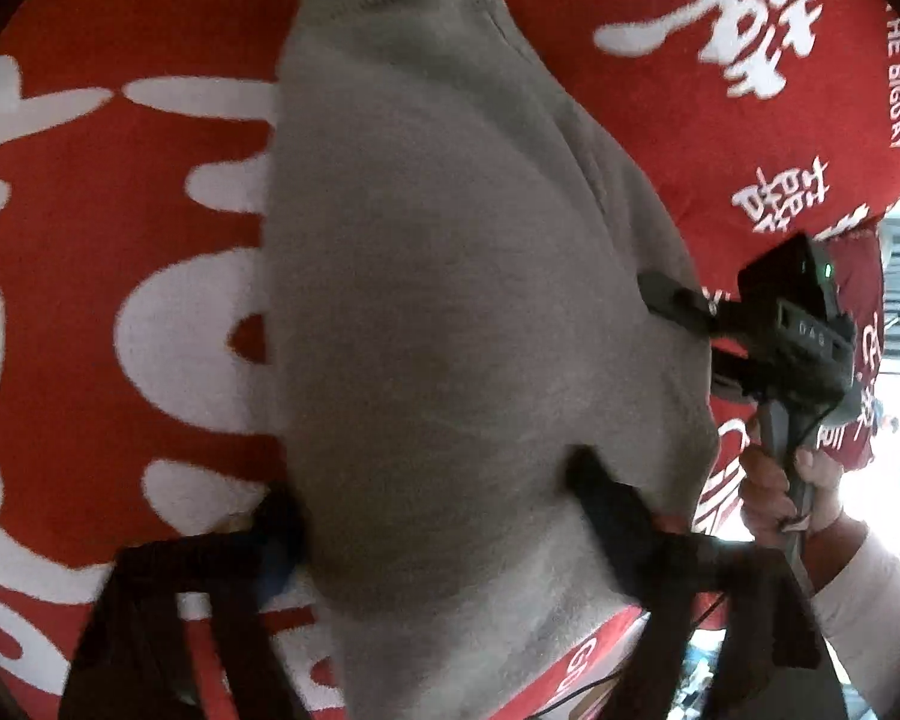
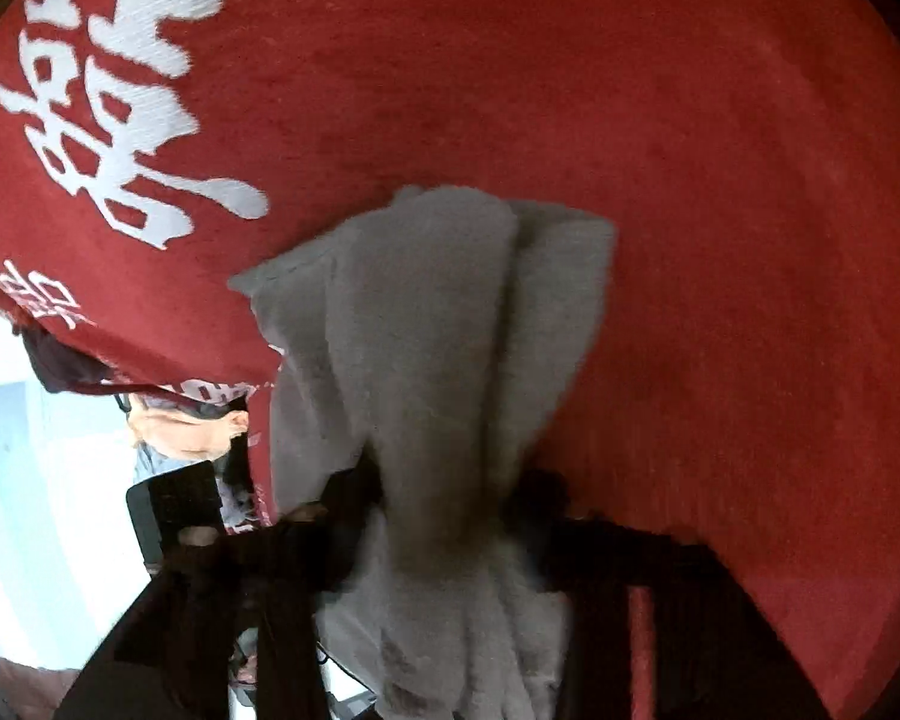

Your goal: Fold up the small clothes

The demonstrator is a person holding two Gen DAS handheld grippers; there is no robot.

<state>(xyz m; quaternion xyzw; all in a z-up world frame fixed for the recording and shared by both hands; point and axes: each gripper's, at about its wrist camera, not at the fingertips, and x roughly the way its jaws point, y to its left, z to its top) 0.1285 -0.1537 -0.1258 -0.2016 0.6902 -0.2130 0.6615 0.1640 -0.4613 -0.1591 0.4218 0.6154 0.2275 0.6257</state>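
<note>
Your left gripper is clamped on the near edge of the grey garment, and your right gripper pinches its bunched end, so it drapes over the red cloth for folding.

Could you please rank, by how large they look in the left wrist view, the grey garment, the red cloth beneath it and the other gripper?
1. Grey garment and red cloth: similar areas, and the garment's nearness inflates it, so unranked.
2. Right gripper, clearly smallest.
</note>
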